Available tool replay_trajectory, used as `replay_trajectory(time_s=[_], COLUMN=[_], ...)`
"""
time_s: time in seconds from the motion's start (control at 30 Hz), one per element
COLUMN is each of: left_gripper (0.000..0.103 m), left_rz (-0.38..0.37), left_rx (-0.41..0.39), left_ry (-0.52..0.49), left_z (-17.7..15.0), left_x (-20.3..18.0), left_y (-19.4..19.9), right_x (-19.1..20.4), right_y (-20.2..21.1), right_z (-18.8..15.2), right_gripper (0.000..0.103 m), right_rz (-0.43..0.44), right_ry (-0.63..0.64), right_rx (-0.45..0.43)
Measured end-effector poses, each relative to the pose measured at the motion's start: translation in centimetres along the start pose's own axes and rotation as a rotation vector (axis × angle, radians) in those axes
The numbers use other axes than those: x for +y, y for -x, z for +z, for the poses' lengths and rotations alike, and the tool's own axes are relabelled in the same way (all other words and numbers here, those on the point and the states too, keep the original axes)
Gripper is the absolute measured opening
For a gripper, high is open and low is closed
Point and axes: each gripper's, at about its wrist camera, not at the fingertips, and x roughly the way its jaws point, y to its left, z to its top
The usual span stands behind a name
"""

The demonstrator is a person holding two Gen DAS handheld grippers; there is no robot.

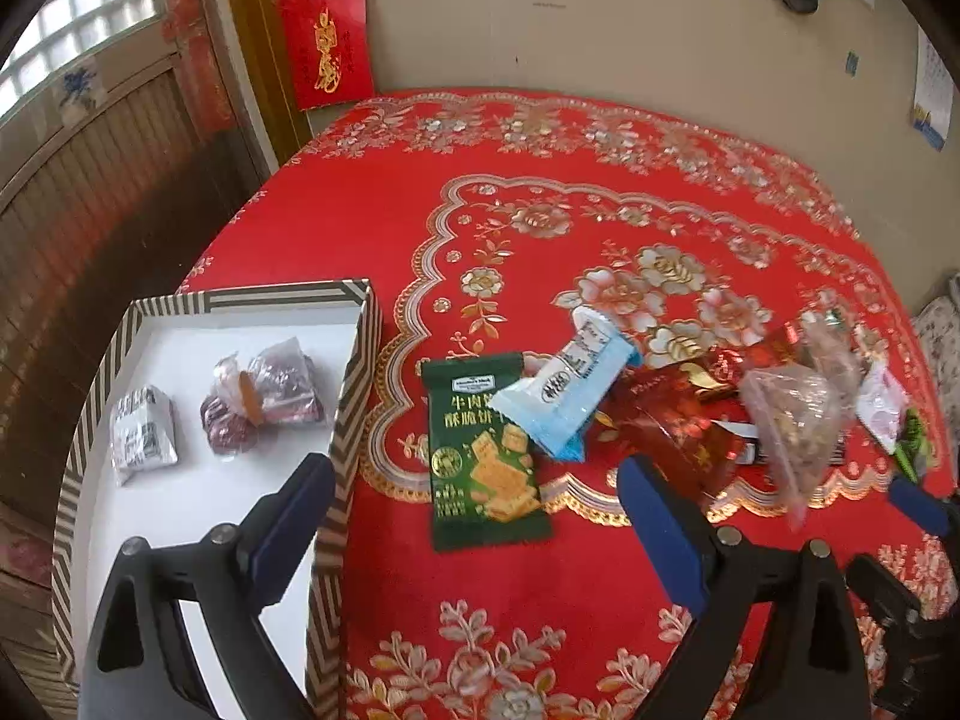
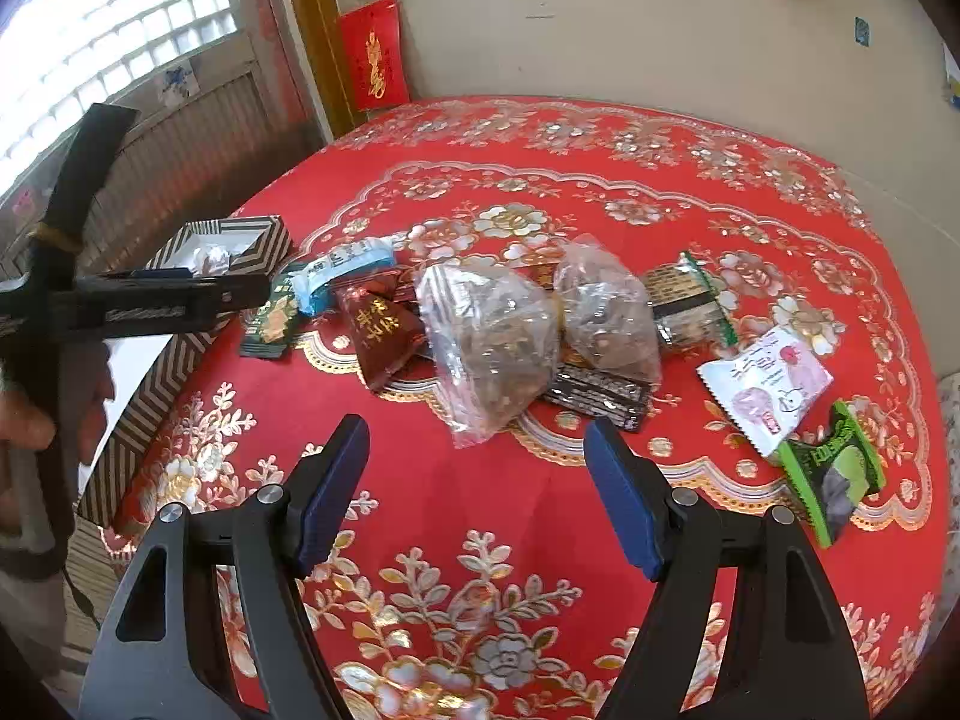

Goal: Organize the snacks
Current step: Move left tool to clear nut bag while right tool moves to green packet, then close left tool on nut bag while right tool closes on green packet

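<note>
Left gripper [image 1: 474, 495]: hovering with jaws spread wide, holding nothing, straddling the right wall of the striped shallow cardboard box [image 1: 354, 396]. Right gripper [image 2: 477, 483]: likewise gaping and empty, poised over the red floral tablecloth [image 2: 480, 516].

Inside the box: a silver foil packet [image 1: 144, 435] and two clear bags of dark red fruit [image 1: 264, 399], contents blurred.

Just right of the box: a dark green cracker packet [image 1: 483, 456], partly covered by a pale blue wrapper [image 1: 567, 402].

Farther right of the box: two clear plastic bags of brown snacks [image 2: 492, 330], hiding most of a black wrapper [image 2: 600, 393].

Farthest from the box: a white-and-pink sachet [image 2: 765, 384] overlapping a bright green packet [image 2: 837, 477].
</note>
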Motion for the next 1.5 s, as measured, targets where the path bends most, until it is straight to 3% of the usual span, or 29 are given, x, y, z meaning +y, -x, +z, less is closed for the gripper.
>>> replay_trajectory(time_s=[0.3,0.6,0.87,1.0,1.37,1.5], left_gripper=[0.096,0.096,0.096,0.096,0.096,0.096], left_rz=[-0.037,-0.084,-0.142,-0.195,-0.199,-0.237], left_rx=[0.053,0.046,0.049,0.071,0.092,0.116], left_ry=[-0.009,-0.044,-0.109,-0.098,-0.056,-0.034], left_z=[1.7,1.5,1.2,0.9,1.0,1.0], left_x=[-0.2,-1.8,-5.8,-8.3,-13.7,-15.0], left_y=[-2.3,-1.4,-0.2,0.0,-1.7,-2.5], right_x=[-1.1,-1.9,-4.4,-6.4,-11.2,-12.6], right_y=[-0.5,-0.4,0.9,1.8,4.2,4.5], right_z=[0.0,-0.1,-0.6,-1.0,-3.0,-3.2], right_gripper=[0.075,0.075,0.075,0.075,0.075,0.08], right_rz=[0.008,-0.007,-0.044,-0.058,-0.095,-0.098], right_ry=[-0.025,-0.039,-0.083,-0.133,-0.234,-0.244], right_rx=[0.007,0.001,-0.01,-0.023,-0.049,-0.053])
